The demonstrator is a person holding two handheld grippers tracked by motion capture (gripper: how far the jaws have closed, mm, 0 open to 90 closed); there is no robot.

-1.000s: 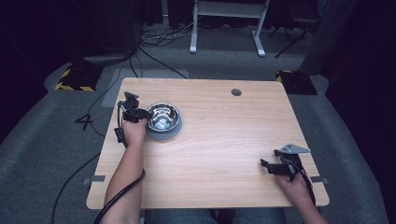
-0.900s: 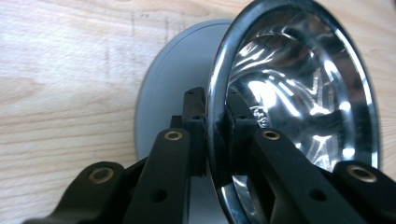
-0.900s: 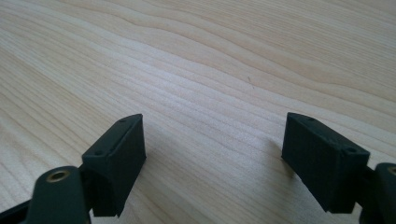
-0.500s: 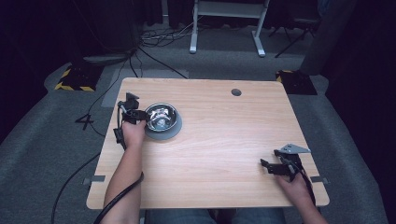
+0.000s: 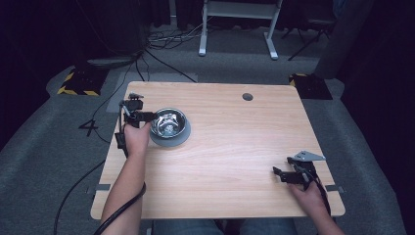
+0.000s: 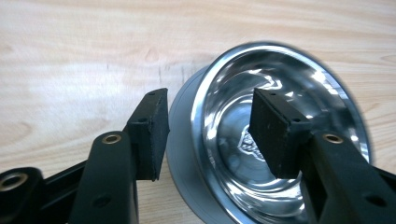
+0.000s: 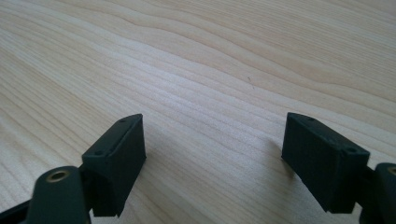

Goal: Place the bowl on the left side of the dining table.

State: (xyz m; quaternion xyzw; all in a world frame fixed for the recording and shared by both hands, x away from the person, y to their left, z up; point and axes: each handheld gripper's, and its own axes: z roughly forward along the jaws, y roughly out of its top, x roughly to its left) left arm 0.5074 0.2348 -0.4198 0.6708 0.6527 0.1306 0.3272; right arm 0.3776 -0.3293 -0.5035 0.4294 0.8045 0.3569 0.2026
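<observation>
A shiny steel bowl (image 5: 169, 122) sits on a round grey base (image 5: 169, 141) at the table's left side. My left gripper (image 5: 147, 116) is open and straddles the bowl's near-left rim. In the left gripper view, one jaw stands inside the bowl (image 6: 289, 70) and the other outside, beside the grey base (image 6: 180, 140); the pads (image 6: 152, 130) stand apart from the rim, around the left gripper (image 6: 210, 107) midpoint. My right gripper (image 5: 282, 166) rests open near the table's front right corner. In its own view the right gripper (image 7: 215, 135) has only bare wood between its jaws.
The light wooden table (image 5: 235, 147) has a round cable hole (image 5: 247, 96) at the back. Cables trail from both grippers off the front edge. A white desk frame (image 5: 235, 19) and floor cables lie beyond the table.
</observation>
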